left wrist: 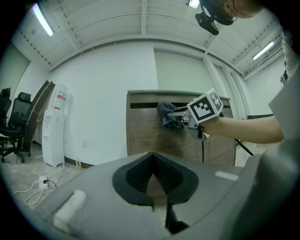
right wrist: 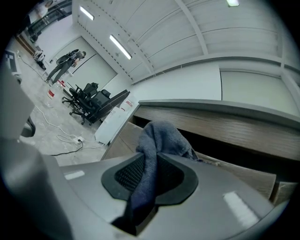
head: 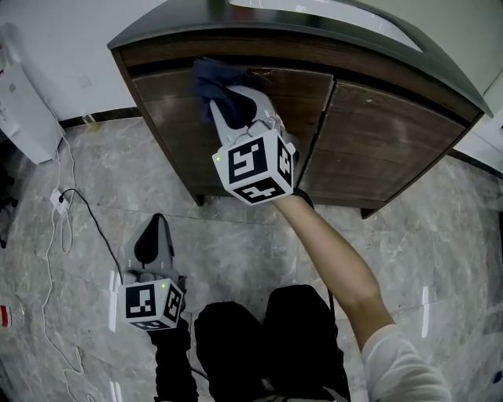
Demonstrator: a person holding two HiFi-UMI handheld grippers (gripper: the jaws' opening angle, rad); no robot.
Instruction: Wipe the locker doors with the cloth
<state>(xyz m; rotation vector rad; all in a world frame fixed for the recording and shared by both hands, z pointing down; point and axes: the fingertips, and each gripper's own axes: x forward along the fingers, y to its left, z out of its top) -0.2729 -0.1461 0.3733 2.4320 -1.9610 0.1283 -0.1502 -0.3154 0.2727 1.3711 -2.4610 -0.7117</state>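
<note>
While the head view only shows us the right gripper [head: 224, 98] holding the cloth [head: 206, 77] high on the left locker door [head: 177, 126], its own view shows jaws clamped on that cloth, bunched just under the overhanging top [head: 173, 23]. Door below and the right door [head: 393, 133] are bare. Our left gripper [head: 156, 224] hangs low over the floor [head: 251, 235], jaws together, empty. We see a cable [head: 86, 212] and power strip [head: 59, 200] at left; left gripper view adds chairs [left wrist: 16, 122] beyond the water dispenser [left wrist: 52, 124].
</note>
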